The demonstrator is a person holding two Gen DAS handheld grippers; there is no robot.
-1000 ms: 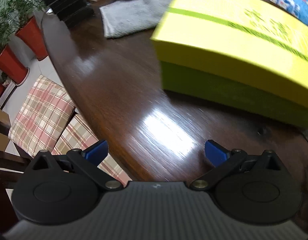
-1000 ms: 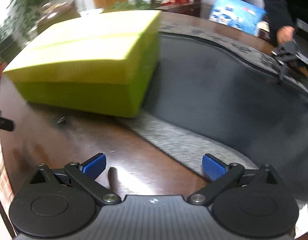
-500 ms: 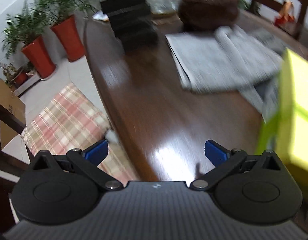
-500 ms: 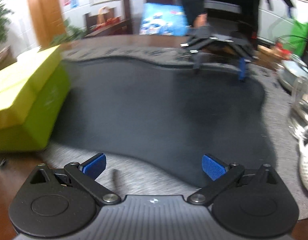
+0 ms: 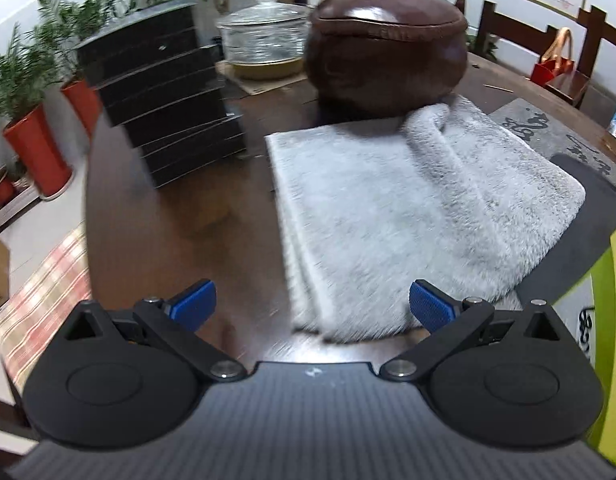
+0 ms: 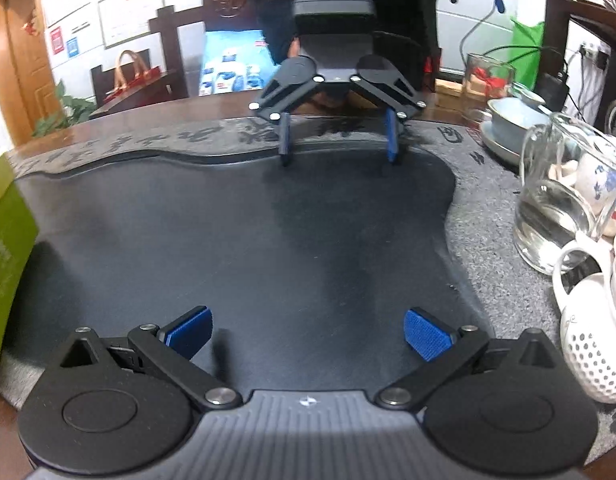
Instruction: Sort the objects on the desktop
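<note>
Dark wooden table (image 5: 179, 248), cluttered. Left gripper (image 5: 312, 306) faces folded grey towel (image 5: 408, 216), fingers apart, likely lining up a grasp; right gripper (image 6: 305, 332) empty, fingers apart, over black tray (image 6: 287, 240).

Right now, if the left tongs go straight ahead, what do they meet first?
Probably the folded grey towel lying just ahead of the open left tongs; beyond it sits the brown pot. Depth is uncertain.

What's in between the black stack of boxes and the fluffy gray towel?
Only bare brown table. The left wrist view shows a dark wood strip between the black stack and the gray towel, with nothing lying on it.
</note>
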